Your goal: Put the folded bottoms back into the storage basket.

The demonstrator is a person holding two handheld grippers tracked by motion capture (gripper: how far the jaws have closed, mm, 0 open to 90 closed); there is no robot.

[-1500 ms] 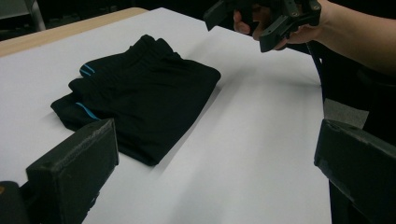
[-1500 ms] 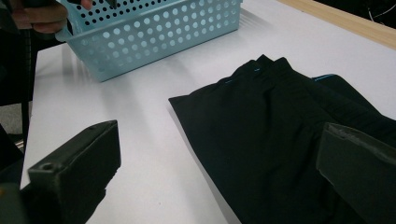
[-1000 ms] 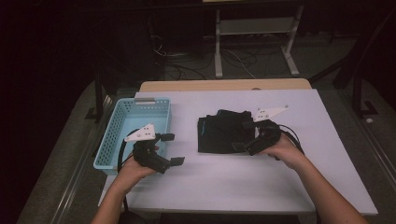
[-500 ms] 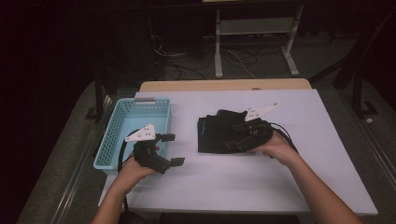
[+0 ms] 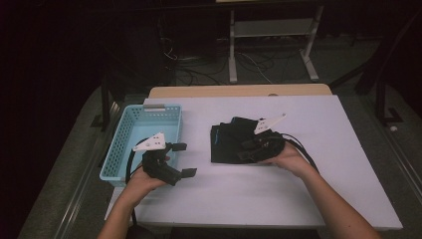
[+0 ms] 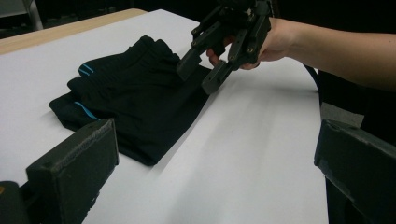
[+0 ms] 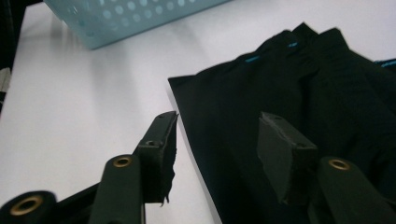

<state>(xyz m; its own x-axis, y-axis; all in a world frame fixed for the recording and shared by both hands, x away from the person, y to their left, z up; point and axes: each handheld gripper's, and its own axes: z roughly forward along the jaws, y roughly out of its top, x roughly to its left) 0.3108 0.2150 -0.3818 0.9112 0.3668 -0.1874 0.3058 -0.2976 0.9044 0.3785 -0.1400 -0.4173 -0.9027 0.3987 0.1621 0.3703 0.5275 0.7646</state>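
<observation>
A folded black garment [image 5: 233, 143] with thin blue trim is laid flat near the middle of the white bench [image 5: 348, 149], just to the right of a light blue perforated basket [image 5: 130, 139] that stands at the bench's left edge. In the left gripper view the garment [image 6: 135, 100] is seen as several stacked folds, with blue stripes at the near-left edges.

The right gripper [image 5: 249, 149] is held low over the garment's right part, its jaws spread and angled down toward the cloth. In the right gripper view the jaws are seen parted, one over bare bench beside the cloth's edge and the other over the black fabric [image 7: 299, 93]; nothing is pinched between them. Whether the tips touch the cloth cannot be told.

The left gripper [image 5: 183, 159] is held apart from the garment, above the bench just beside the basket's near right corner, its jaws spread wide and empty. A white three-cornered plate is carried on top of each gripper.
</observation>
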